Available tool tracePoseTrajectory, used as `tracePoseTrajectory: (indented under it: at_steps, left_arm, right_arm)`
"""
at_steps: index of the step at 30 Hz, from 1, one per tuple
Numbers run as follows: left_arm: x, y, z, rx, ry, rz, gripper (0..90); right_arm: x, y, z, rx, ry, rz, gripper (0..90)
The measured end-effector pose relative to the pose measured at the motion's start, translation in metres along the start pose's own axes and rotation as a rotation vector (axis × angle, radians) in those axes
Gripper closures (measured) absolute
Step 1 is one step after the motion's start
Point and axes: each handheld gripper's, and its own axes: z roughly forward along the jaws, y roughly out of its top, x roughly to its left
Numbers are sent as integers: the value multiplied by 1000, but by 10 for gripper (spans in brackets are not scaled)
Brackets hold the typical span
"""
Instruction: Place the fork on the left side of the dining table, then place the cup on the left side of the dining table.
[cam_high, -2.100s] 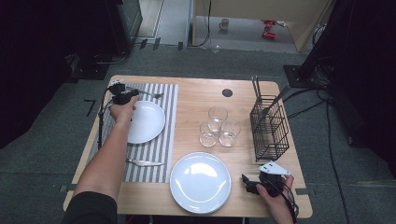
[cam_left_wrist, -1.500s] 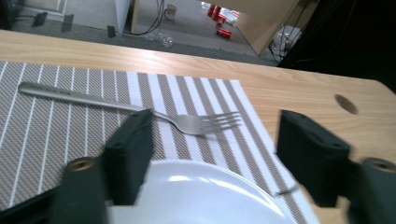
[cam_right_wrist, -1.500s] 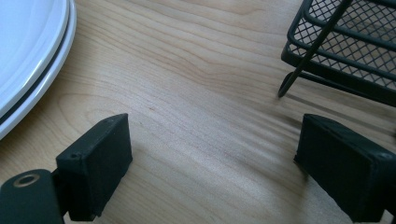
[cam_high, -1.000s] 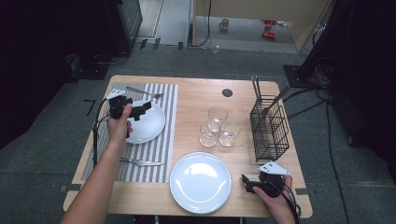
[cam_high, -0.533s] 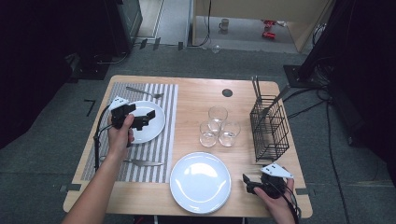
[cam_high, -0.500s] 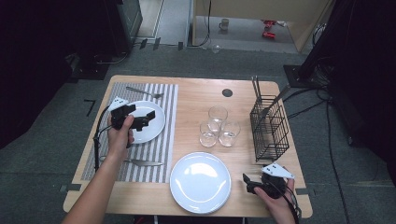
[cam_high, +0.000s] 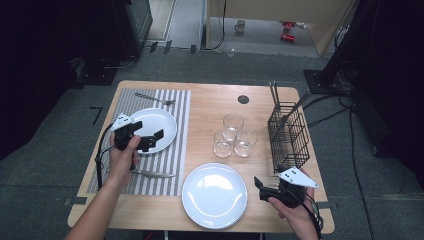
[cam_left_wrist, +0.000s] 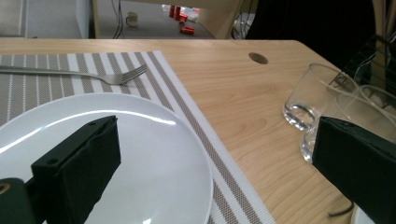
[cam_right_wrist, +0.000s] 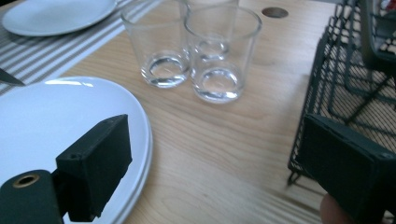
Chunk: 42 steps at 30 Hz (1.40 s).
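No readable text, labels, brands or numbers anywhere: white plates, clear glasses, black wire basket, striped mat and wooden tabletop all unmarked.

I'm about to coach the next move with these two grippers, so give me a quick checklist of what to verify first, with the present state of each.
1. Left gripper open, nothing between jaws: ok.
2. Right gripper open, nothing held: ok.
3. Plate on the mat has nothing on it: ok.
4. Near plate is a single plate: cannot tell; its rim looks doubled.
5. Three glasses upright, apart from both grippers: ok.
6. Basket clear of right gripper: ok.
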Motion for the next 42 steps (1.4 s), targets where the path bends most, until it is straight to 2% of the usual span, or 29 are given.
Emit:
tracePoseTrajectory:
  at_steps: [8, 11, 15, 21, 31, 35, 38, 42]
  left_arm:
    - [2, -18, -5, 36, 10, 9, 14]
    - [0, -24, -8, 50, 24, 24, 14]
    - [-2, -30, -14, 62, 20, 35, 14]
    - [-2, -37, -24, 62, 19, 35, 14]
    - [-6, -54, -36, 76, 5, 45, 14]
    - [-7, -62, -38, 83, 7, 52, 14]
    - [-6, -67, -38, 87, 4, 46, 14]
    - [-4, -75, -39, 97, 1, 36, 14]
  right_arm:
    - [10, 28, 4, -12, 47, -1, 95]
    - [16, 38, 7, -16, 61, -4, 95]
    - [22, 49, 11, -24, 80, -15, 95]
    - [28, 60, 20, -23, 83, -50, 95]
    - [41, 73, 40, -44, 111, -78, 131]
    - [47, 77, 50, -54, 125, -74, 172]
    - [51, 79, 57, -51, 147, -82, 316]
    - [54, 82, 70, -19, 171, -61, 361]
